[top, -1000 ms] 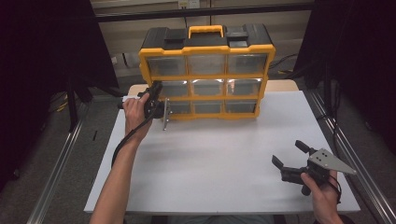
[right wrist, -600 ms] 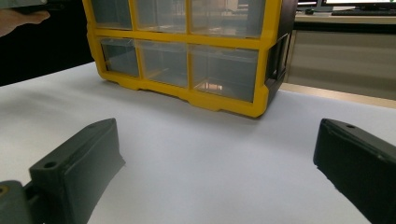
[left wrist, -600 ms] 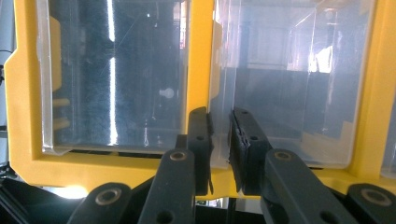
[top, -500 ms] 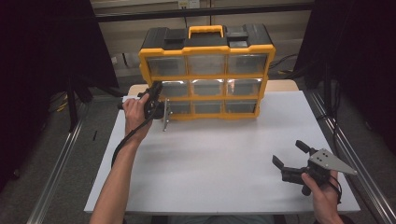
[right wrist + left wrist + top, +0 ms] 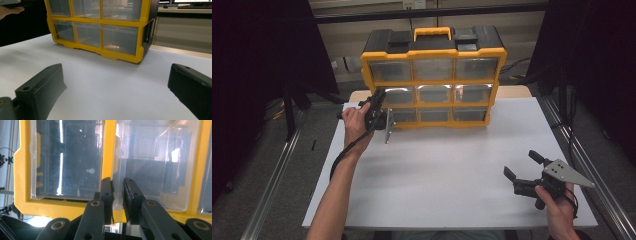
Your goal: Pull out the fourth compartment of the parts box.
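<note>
So the biggest thing here is the white table [image 5: 447, 170], a flat matte rectangle with bare room across its middle and near side. Its left and right edges run alongside metal rails [image 5: 272, 175], with dark curtains beyond.

At the far edge stands the organizer box [image 5: 434, 75]: chunky yellow plastic frame, black top with a yellow carry handle, and three rows of three clear, glossy drawers with rounded corners. The right gripper view shows its bottom yellow lip sitting flat on the table, with open white surface between it and the jaws.

The left gripper [image 5: 379, 114] is up against the box's left side, at the left drawers of the lower two rows. In the left gripper view its black jaws are squeezed narrow around the clear edge of a drawer [image 5: 150, 162], right beside a yellow divider bar, so it's pinching that drawer's edge.

The right gripper [image 5: 524, 167] sits well apart at the near right corner of the table, jaws spread wide with nothing between them, blocky black pads with a dull finish.
</note>
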A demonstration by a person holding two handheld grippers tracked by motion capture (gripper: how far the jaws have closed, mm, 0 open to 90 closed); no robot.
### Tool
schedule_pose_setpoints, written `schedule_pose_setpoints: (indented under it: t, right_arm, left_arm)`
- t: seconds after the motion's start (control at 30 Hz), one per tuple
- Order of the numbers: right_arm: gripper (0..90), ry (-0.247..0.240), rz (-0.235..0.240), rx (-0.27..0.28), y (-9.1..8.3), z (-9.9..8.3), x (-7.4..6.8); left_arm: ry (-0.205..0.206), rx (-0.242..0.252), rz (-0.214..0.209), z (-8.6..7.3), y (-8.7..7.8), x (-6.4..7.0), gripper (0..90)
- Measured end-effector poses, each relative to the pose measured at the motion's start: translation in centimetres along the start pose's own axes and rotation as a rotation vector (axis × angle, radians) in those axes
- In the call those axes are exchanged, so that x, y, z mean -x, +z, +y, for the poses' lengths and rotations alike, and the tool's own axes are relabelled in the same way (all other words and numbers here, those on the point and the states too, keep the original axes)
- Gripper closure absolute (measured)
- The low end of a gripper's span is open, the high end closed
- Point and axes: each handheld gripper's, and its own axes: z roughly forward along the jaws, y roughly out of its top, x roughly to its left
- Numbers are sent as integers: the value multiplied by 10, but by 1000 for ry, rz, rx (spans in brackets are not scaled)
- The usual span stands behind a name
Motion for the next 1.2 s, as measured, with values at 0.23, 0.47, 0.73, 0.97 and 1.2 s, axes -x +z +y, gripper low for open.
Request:
schedule_pose_setpoints:
  t: [0.23, 0.47, 0.73, 0.97, 1.2]
  right_arm:
    - [4, -1, 1, -2, -1, 0, 0]
    - [4, -5, 4, -2, 0, 0, 0]
    - [0, 9, 0, 4, -1, 0, 0]
    - [0, -6, 5, 2, 0, 0, 0]
    - [0, -5, 5, 1, -1, 0, -1]
  left_arm:
    - [6, 8, 10, 0, -4, 1, 791]
    - [24, 22, 6, 0, -8, 0, 794]
    - [13, 22, 8, 0, -12, 2, 793]
    - [14, 34, 23, 2, -17, 3, 793]
    - [15, 26, 19, 2, -20, 3, 792]
